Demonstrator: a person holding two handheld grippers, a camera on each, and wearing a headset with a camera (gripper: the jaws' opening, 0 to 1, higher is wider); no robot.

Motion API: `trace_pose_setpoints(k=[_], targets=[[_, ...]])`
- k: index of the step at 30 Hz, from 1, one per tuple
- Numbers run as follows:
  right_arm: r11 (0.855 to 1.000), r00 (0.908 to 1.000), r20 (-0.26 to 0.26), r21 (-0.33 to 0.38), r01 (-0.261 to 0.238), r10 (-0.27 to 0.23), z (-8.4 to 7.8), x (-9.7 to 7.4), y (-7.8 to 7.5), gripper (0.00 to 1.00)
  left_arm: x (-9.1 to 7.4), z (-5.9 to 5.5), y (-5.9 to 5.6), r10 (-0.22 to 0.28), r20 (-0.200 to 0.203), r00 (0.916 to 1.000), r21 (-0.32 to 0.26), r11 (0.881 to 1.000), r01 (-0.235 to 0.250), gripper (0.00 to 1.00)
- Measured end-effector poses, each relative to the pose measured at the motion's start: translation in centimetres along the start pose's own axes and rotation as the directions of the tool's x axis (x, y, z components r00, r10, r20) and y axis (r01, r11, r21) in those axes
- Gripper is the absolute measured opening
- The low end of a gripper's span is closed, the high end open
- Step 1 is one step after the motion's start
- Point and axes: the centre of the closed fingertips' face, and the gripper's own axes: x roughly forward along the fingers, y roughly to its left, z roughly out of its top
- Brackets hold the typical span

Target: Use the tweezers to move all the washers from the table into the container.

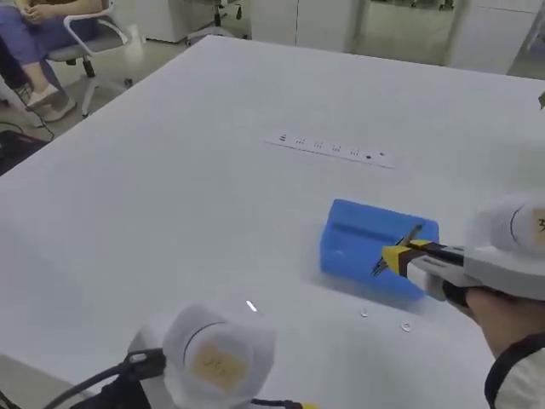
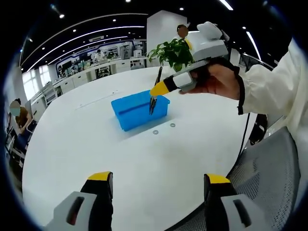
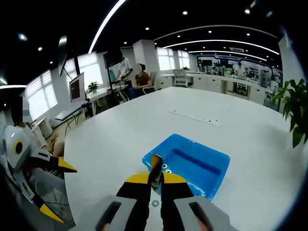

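My right gripper (image 1: 398, 254) is shut on the dark tweezers (image 1: 393, 251), whose tips hang over the near wall of the blue container (image 1: 358, 223). In the right gripper view the tweezers (image 3: 155, 169) rise between the shut jaws, and small washers (image 3: 166, 168) lie inside the container (image 3: 202, 166). Two washers (image 1: 364, 313) (image 1: 405, 325) rest on the white table just in front of the container. I cannot tell whether the tweezer tips hold a washer. My left gripper (image 2: 159, 185) is open with nothing between its jaws, low at the table's near edge.
A white power strip (image 1: 328, 147) lies flat beyond the container. A person sits on an office chair (image 1: 85, 38) off the table's far left corner. A potted plant (image 2: 171, 52) stands behind the right gripper. Bare white table (image 1: 170, 196) spreads to the left.
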Motion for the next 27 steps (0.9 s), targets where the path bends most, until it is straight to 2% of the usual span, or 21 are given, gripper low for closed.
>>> trace_pose_setpoints(k=[6,11,27], targets=[[1.0,0.9972,-0.075,0.005,-0.011,0.012,-3.1,1.4,0.2,0.03,-0.1,-0.2,-0.1,0.0,-0.006,1.0,0.0,1.0,0.0,0.78],[1.0,0.9957,-0.092,0.0,-0.007,0.007,-4.0,2.0,-0.1,0.03,-0.1,-0.4,0.0,0.003,-0.012,0.9999,-0.003,1.0,-0.003,0.78],[1.0,0.9971,-0.076,-0.01,-0.007,0.007,-3.5,2.2,0.0,0.04,-0.1,-0.6,0.1,0.007,-0.017,0.9998,-0.003,1.0,-0.007,0.78]])
